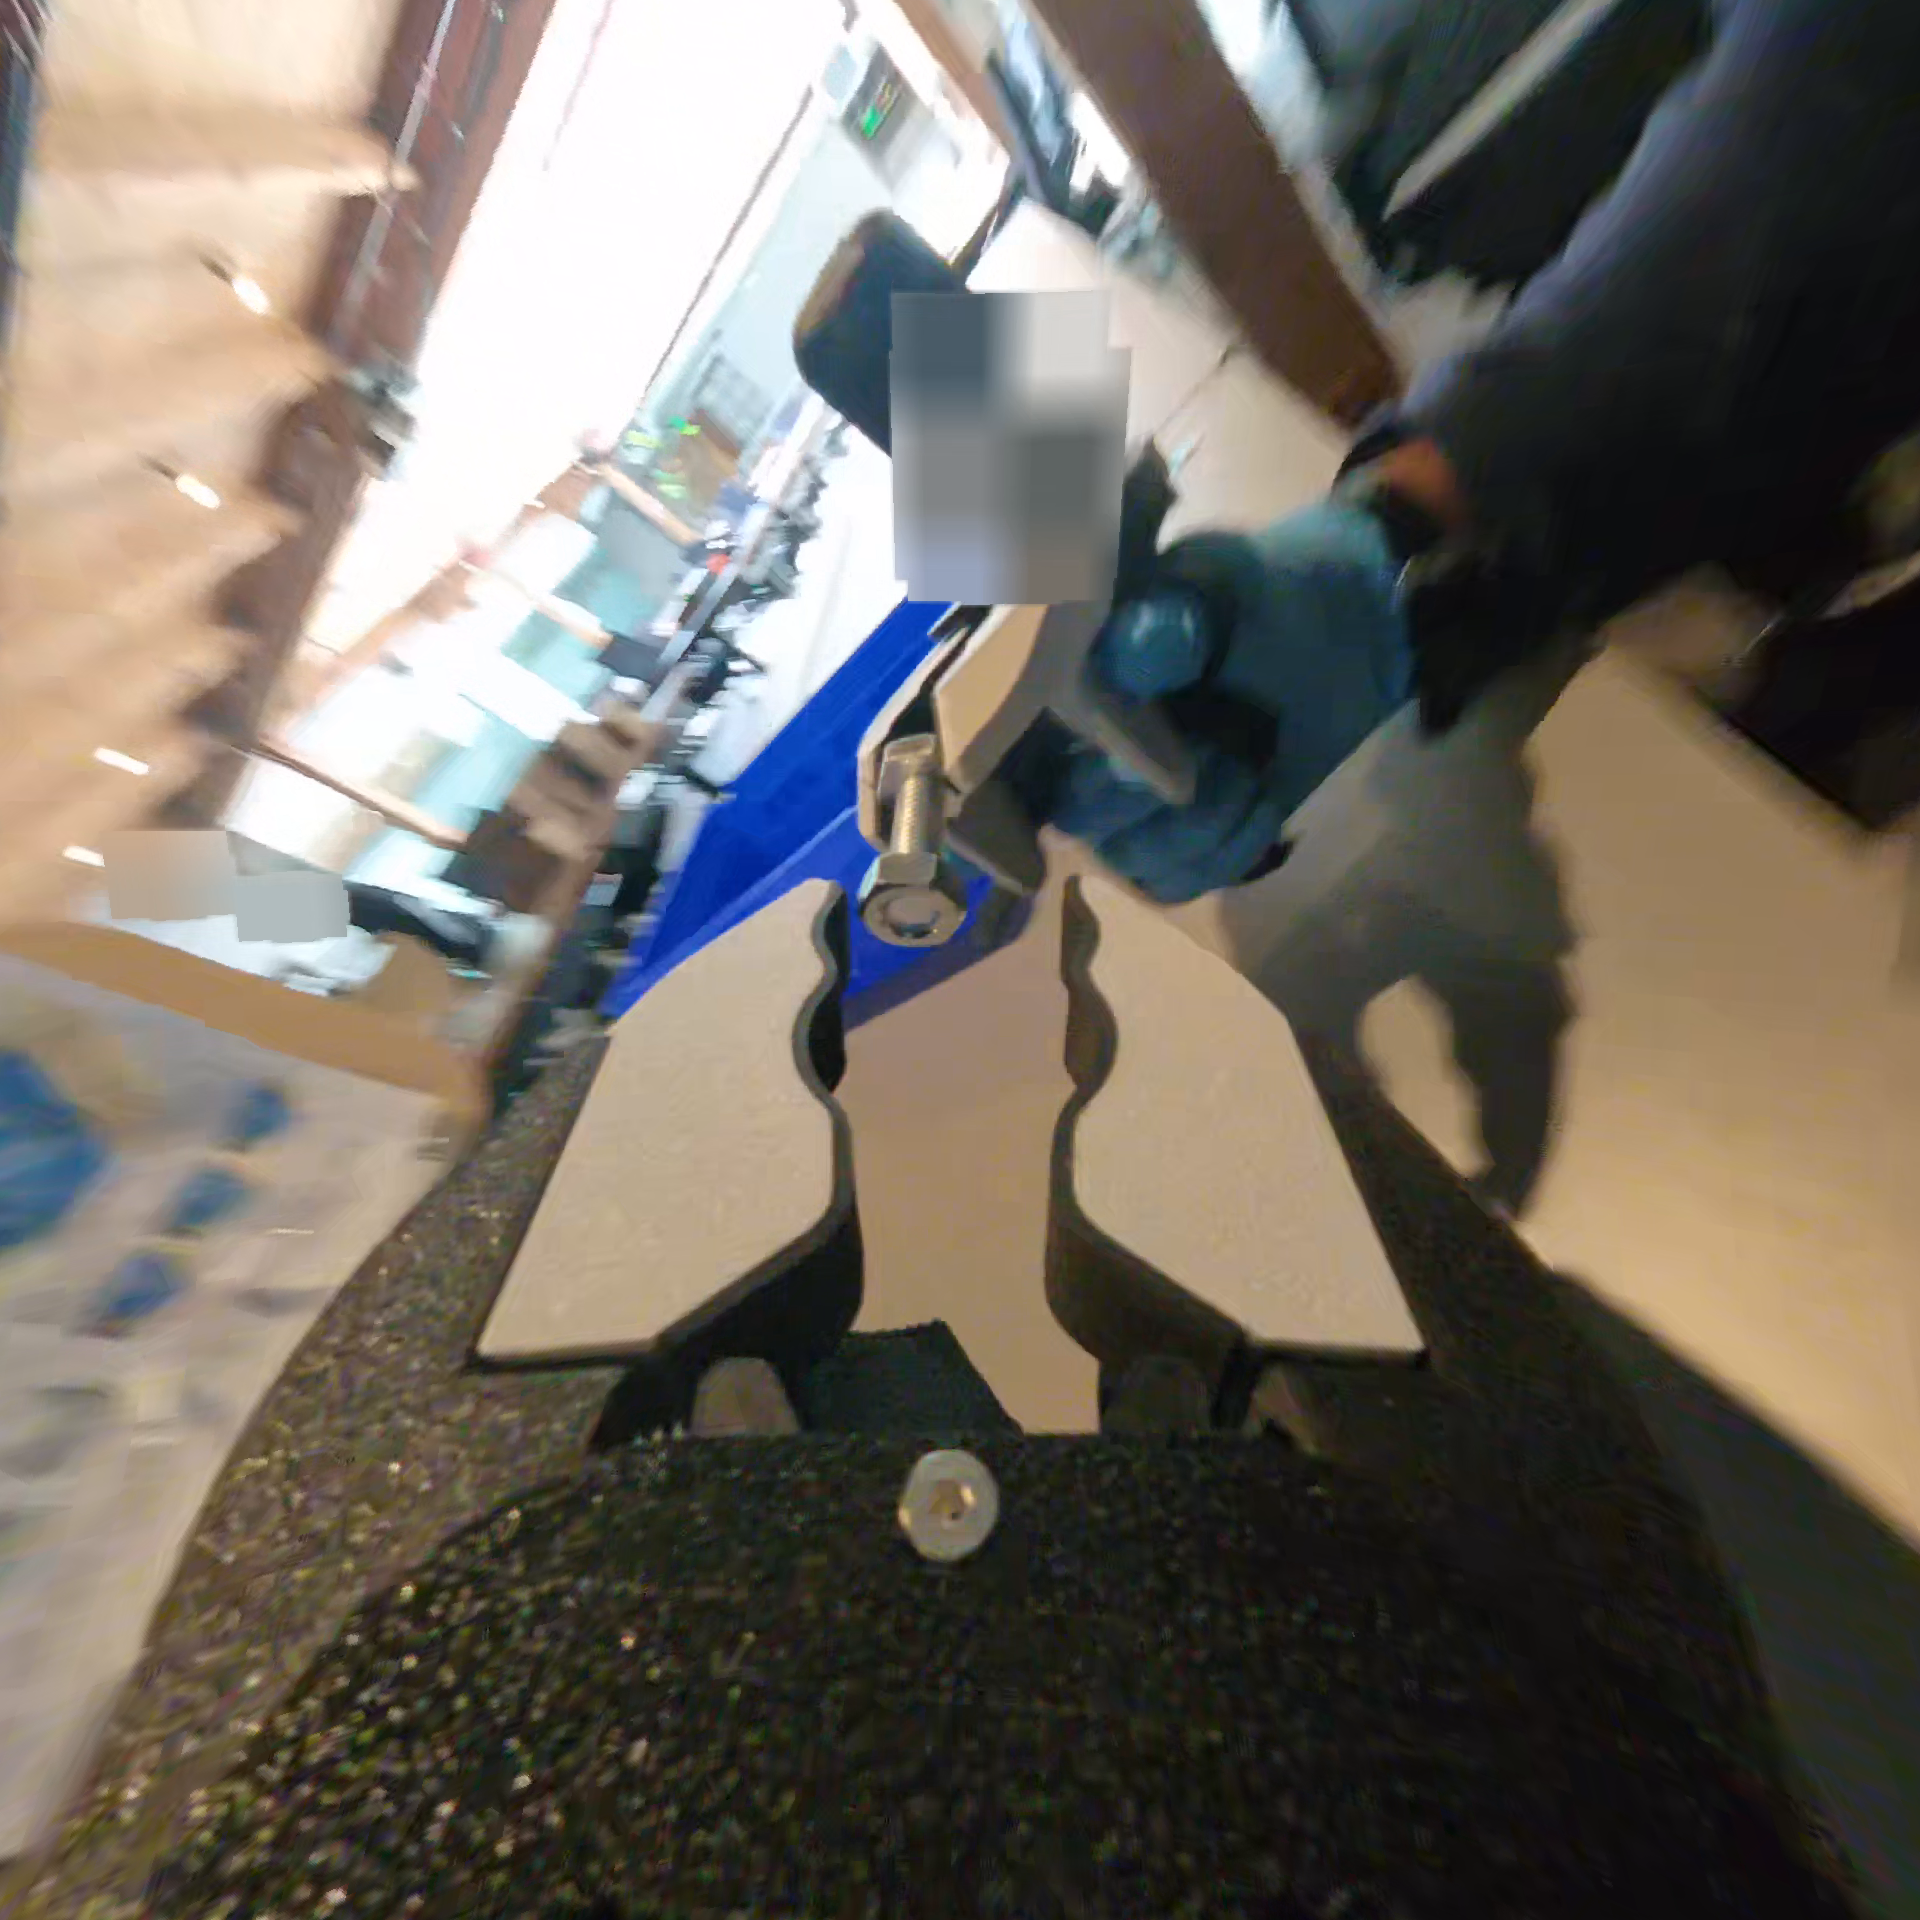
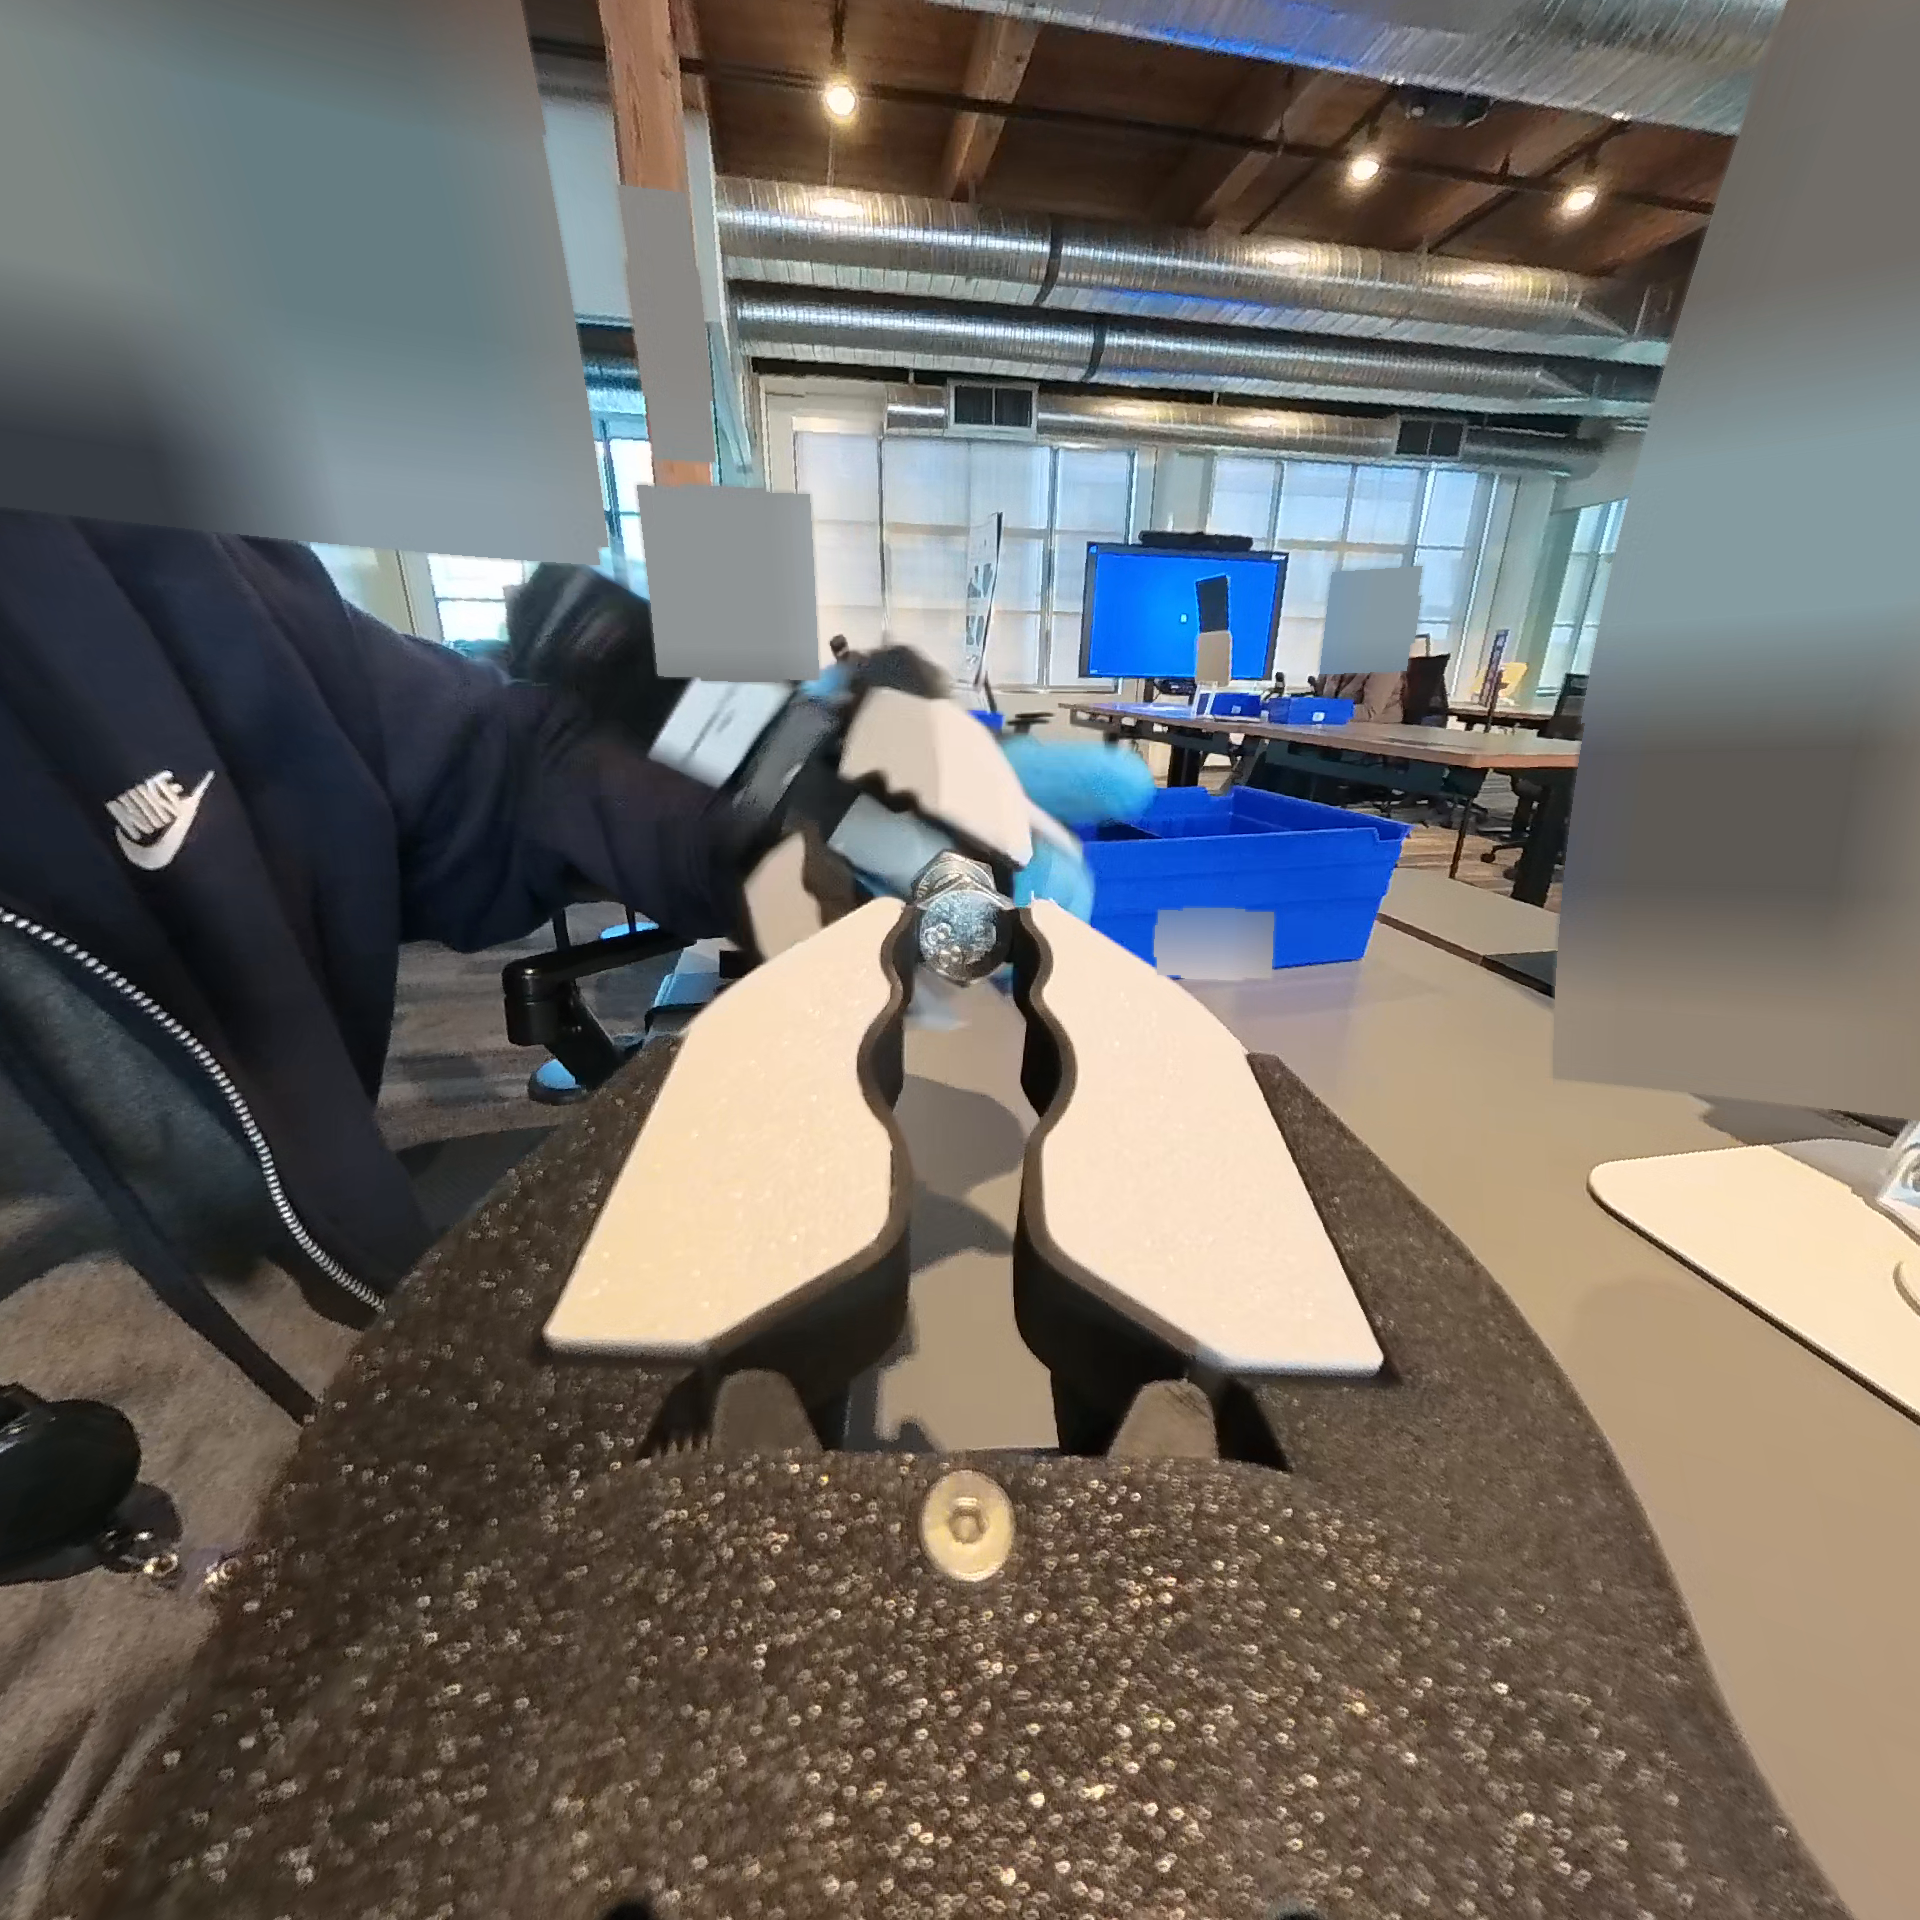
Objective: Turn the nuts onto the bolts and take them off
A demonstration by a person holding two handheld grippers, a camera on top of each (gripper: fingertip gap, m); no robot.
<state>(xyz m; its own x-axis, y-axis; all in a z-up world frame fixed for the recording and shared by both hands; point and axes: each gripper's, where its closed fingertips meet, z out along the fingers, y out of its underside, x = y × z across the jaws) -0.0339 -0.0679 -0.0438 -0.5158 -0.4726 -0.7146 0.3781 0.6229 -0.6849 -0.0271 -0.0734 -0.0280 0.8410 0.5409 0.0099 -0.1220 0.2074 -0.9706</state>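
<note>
The right gripper (image 2: 954,951) is clamped on the head of the bolt (image 2: 951,940), presumably to keep it from spinning, with the shank pointing away toward 12 o'clock. The left gripper (image 1: 951,914) stands with its fingers apart, the nut (image 1: 909,904) at the bolt's near end sitting just at its tips toward 12 o'clock. Beyond, at 1 o'clock from the right gripper, a blue bin (image 2: 1247,873) rests on the grey table (image 2: 1455,1039)
</note>
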